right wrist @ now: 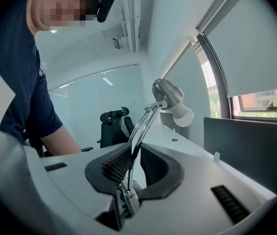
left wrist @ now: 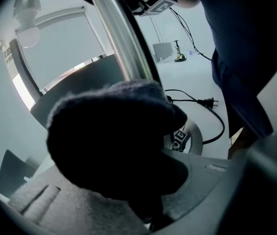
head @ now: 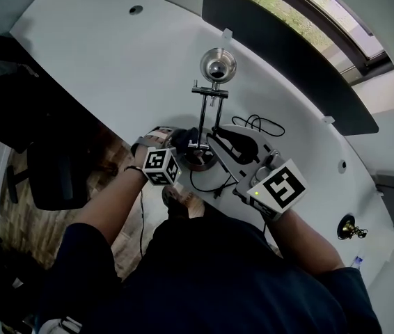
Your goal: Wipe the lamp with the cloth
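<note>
A chrome desk lamp stands on the white table point(head: 99, 54), its head point(head: 216, 67) up and its base point(head: 200, 160) near the front edge. My left gripper point(head: 182, 142) is shut on a dark cloth point(head: 185, 138), which presses against the lamp's lower arm. In the left gripper view the cloth point(left wrist: 114, 141) fills the jaws of the left gripper point(left wrist: 146, 190), with the chrome arm point(left wrist: 124, 38) right behind it. My right gripper point(head: 219, 138) is shut on the lamp's arm point(right wrist: 131, 155) in the right gripper view, below the lamp head point(right wrist: 168, 94) and bulb point(right wrist: 183, 116).
The lamp's black cord point(head: 263, 125) loops on the table behind the right gripper, its plug point(left wrist: 209, 102) lying loose. A black divider panel point(head: 287, 54) runs along the far edge. A black office chair point(head: 51, 176) stands left. A small brass object point(head: 351, 229) sits far right.
</note>
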`<control>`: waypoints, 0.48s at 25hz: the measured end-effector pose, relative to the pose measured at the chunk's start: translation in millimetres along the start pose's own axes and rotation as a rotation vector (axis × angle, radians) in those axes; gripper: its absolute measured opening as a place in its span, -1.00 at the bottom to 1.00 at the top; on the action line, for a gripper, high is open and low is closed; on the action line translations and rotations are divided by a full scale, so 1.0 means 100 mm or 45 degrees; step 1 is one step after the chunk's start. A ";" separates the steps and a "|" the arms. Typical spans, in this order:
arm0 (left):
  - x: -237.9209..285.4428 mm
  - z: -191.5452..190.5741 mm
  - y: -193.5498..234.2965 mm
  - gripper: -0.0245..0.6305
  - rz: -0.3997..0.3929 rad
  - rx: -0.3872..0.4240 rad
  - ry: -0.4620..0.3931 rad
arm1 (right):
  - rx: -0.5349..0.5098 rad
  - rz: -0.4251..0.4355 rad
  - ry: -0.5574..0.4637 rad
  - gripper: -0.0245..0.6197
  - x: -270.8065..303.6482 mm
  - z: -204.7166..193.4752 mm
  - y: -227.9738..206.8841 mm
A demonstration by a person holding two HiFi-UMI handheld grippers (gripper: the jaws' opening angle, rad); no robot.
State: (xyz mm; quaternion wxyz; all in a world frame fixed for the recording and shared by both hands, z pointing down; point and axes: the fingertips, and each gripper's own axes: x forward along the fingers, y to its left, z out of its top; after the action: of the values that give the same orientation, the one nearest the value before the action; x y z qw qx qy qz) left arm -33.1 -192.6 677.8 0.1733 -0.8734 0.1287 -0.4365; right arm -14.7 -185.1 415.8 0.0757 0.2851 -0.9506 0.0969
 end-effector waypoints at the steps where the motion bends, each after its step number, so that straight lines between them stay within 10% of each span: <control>1: -0.05 -0.01 -0.06 -0.68 -0.015 -0.033 0.009 | -0.003 -0.001 0.001 -0.74 0.00 0.00 0.00; 12: -0.25 0.17 -0.52 -0.69 -0.014 -0.408 -0.004 | -0.009 -0.005 -0.007 -0.74 0.00 -0.02 0.02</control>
State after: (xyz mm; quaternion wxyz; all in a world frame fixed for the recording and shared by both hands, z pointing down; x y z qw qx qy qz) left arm -29.8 -132.5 671.8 0.0297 -0.8912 0.1917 -0.4099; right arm -15.4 -183.4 417.8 0.0744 0.2869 -0.9505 0.0927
